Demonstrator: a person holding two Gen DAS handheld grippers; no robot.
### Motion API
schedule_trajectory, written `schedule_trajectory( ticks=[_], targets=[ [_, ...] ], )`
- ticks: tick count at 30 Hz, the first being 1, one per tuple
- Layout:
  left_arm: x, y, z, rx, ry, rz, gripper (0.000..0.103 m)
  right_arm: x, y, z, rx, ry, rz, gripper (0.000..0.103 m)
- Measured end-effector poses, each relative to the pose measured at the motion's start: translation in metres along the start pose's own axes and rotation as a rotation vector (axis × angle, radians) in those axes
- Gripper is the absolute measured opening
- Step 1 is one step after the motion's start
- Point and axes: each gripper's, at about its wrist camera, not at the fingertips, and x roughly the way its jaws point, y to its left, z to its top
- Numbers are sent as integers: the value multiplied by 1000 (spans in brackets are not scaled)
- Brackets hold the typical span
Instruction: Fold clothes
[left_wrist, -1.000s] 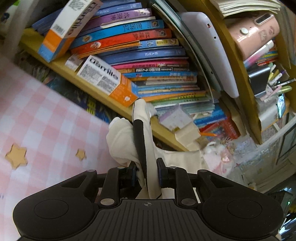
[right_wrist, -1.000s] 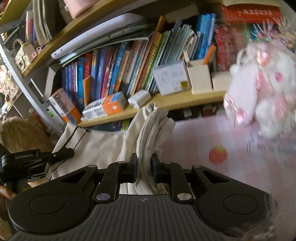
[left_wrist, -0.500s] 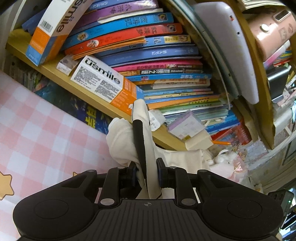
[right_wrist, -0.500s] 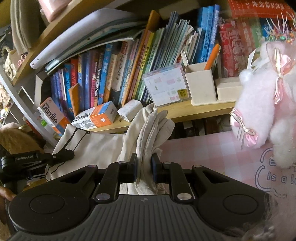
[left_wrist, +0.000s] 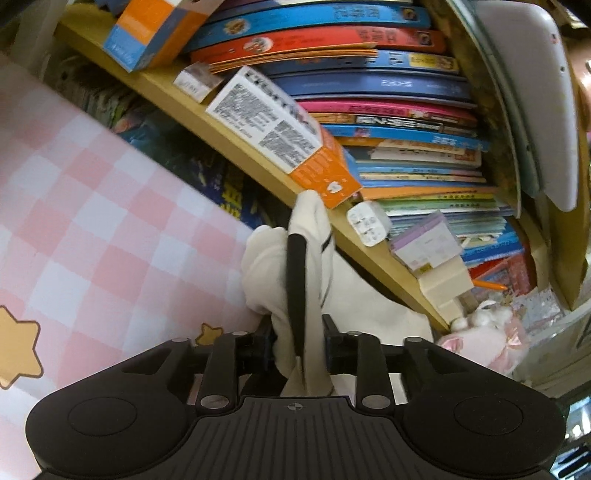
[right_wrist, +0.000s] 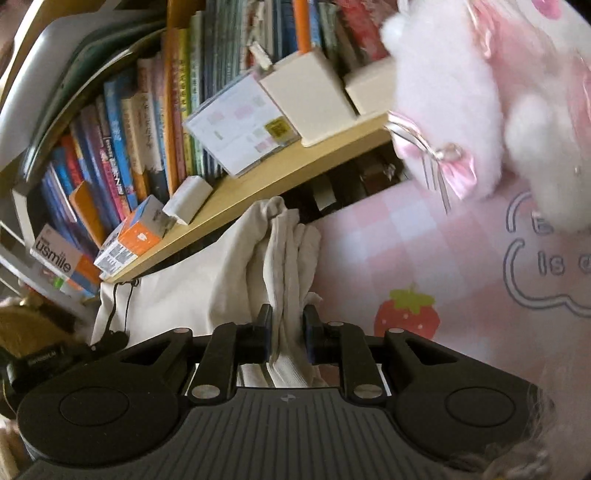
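Both tongs are pressed together on cloth: the left tongs (left_wrist: 297, 341), low in the centre of the left wrist view, pinch a bunched edge of the cream garment (left_wrist: 314, 236) with its black trim (left_wrist: 295, 266), and the right tongs (right_wrist: 287, 334), low centre of the right wrist view, pinch a gathered hem of pleats. The garment hangs between them, lifted off the pink checked surface (left_wrist: 110, 229) and stretched toward the lower left of the right view. The fold looks barely begun — no crease is laid yet, so spreading and folding remain, with the bookshelf (right_wrist: 258, 184) and plush toy (right_wrist: 461, 92) close behind.
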Motion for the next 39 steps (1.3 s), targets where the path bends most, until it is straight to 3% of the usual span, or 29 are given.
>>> schedule_trajectory(
  ticks=[2,5,6,9,10,15,23,34,39],
  targets=[
    [-1,2,-2,-9,-9,7,41,1,-3,-1,19,-2,-1,21],
    [-7,-1,-3,15,-25,44,51,-2,-4,-1,40,-8,3,25],
    [-11,-4,-4,38,-36,68,56,-3,-3,-1,43,-9,0,31],
    [-26,-10,-6,98,-71,110,57,-13,7,0,0,-19,-69,63],
    [-31,-12,-7,111,-81,123,58,-17,9,-1,-22,-32,-90,67],
    [-57,-22,-22,178,-124,204,67,-39,21,-11,-104,-47,-141,68],
    [-83,-47,-74,308,-117,339,76,-68,57,-51,-310,-79,-248,80],
    [-104,-84,-135,450,-145,443,95,-99,85,-106,-443,-88,-271,93],
    [-111,-95,-152,473,-155,465,99,-114,87,-120,-432,-102,-276,99]
  ],
)
